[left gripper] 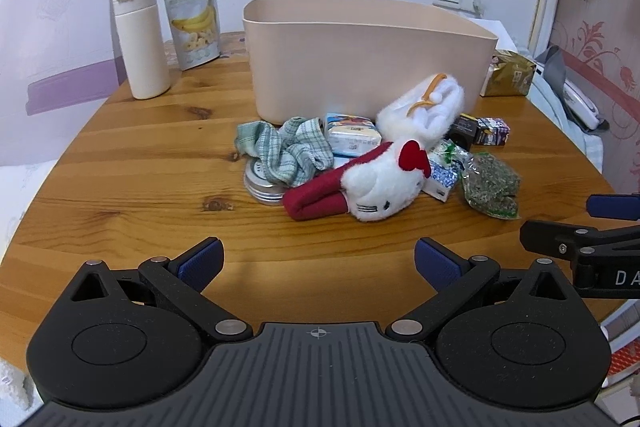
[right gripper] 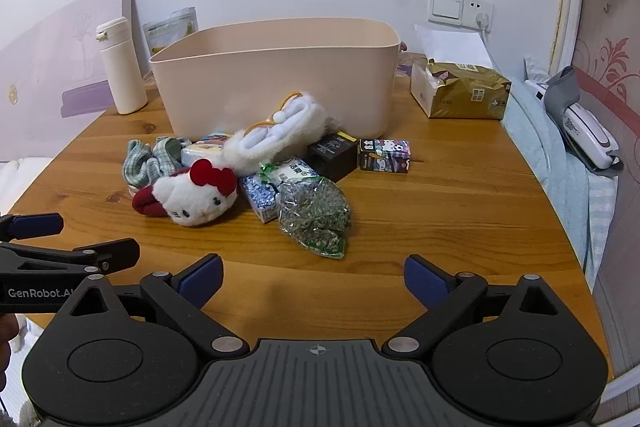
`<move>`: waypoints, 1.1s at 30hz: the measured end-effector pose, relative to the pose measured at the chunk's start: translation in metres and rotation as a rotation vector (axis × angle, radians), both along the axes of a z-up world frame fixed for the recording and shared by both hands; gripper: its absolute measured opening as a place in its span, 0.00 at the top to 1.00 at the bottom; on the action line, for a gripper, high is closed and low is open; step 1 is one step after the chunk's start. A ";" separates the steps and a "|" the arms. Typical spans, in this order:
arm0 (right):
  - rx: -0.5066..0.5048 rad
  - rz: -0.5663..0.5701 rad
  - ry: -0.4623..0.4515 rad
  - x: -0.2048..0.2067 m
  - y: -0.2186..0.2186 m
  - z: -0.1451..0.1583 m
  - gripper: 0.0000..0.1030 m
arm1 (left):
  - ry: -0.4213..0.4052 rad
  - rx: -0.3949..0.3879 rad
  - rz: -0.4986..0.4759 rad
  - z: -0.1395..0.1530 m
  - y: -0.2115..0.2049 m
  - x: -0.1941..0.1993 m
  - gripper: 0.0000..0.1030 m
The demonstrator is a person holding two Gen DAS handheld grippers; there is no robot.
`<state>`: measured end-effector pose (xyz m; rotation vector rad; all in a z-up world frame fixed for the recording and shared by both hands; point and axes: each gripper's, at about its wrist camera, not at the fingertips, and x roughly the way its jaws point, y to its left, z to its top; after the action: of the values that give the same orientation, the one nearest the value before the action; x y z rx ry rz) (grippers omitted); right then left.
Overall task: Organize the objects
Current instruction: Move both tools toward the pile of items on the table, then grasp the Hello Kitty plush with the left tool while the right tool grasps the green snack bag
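While both grippers hover over the near edge, the wooden table (left gripper: pixel 132 163) fills the view, round-edged and bare at the front. Biggest thing on it is the pink bin (right gripper: pixel 280 79), open-topped, sitting toward the back by the wall; what lies inside cannot be seen. Right of the bin, near the table's far right edge, a gold tissue pack (right gripper: pixel 464 91). Left of the bin stands a white bottle (left gripper: pixel 140 39), upright, with a banana snack pouch (left gripper: pixel 194 23) just beside it.

Now the clutter, all piled in front of the bin and touching its front wall at the back: a white fluffy slipper (right gripper: pixel 280 139) leaning against the bin, a white cat plush with a red bow (right gripper: pixel 196 195) lying on its side, a green checked cloth (left gripper: pixel 284 151) draped over a round tin (left gripper: pixel 260 187), a bag of dried herbs (right gripper: pixel 316 215) nearest the right gripper, a black box (right gripper: pixel 332 155) and a small printed box (right gripper: pixel 384 155) just to its right.

Left gripper (left gripper: pixel 318 261): jaws spread wide, nothing between them. Right gripper (right gripper: pixel 312 277): jaws apart too, empty, over bare wood short of the herb bag.
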<state>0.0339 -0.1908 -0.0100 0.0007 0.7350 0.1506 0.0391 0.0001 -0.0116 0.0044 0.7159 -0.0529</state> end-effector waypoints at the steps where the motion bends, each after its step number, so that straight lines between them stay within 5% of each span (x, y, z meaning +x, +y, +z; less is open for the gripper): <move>1: 0.000 0.000 0.001 0.002 0.000 0.000 0.07 | 0.002 0.002 -0.004 -0.001 0.000 0.002 0.00; 17: 0.010 0.025 0.040 0.034 -0.002 -0.010 0.13 | 0.003 0.066 -0.098 -0.003 -0.012 0.036 0.00; 33: -0.017 0.075 0.106 0.069 -0.008 -0.019 0.22 | 0.067 0.151 -0.227 -0.008 -0.039 0.076 0.19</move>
<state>0.1028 -0.1987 -0.0292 -0.0355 0.8424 0.2168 0.1148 -0.0390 -0.0194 0.2293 0.7829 -0.2174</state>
